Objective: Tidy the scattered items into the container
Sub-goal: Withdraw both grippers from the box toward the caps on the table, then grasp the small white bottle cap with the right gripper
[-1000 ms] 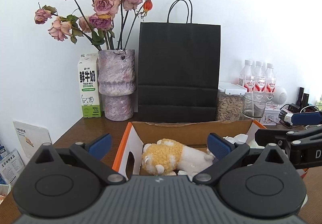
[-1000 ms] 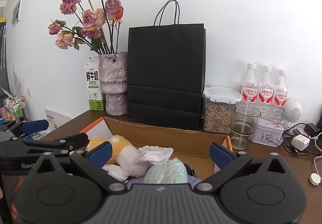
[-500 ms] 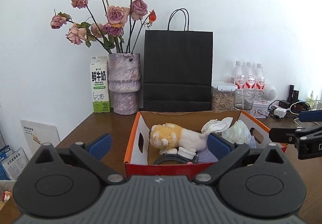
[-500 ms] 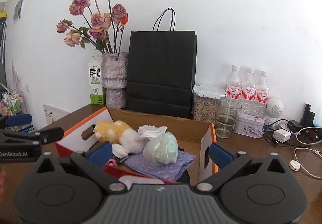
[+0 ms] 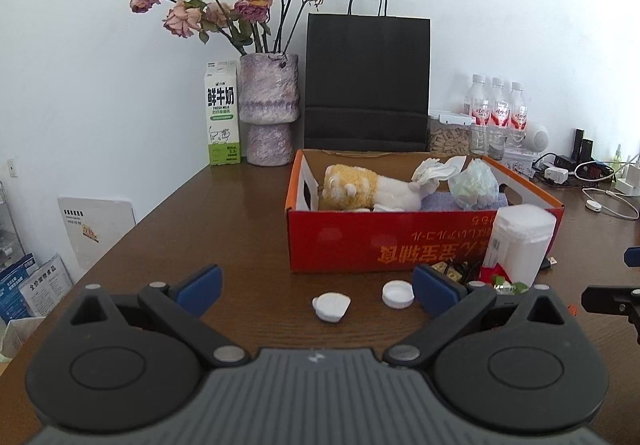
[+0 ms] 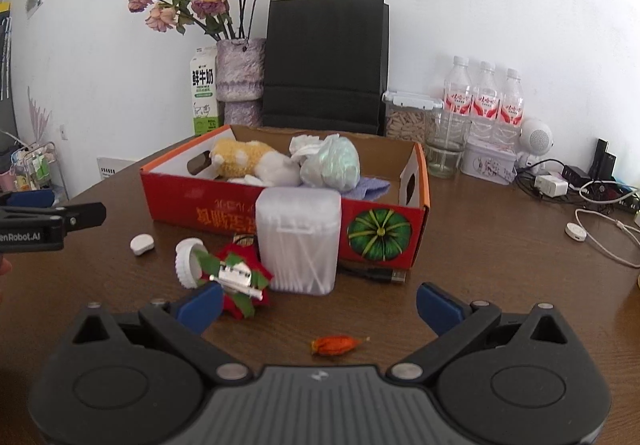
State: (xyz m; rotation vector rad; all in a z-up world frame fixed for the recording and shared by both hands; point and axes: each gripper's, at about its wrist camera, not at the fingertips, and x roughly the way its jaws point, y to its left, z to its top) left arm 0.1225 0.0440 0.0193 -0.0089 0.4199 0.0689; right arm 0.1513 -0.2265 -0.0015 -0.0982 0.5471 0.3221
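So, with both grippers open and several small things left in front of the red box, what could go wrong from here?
1. The tall translucent cotton swab box stands upright against the red cardboard box; a push from the right gripper could tip it.
2. The round white bottle cap and flat white pebble-like piece are low, so the fingers may slip off them.
3. The small orange dried bud could be crushed.
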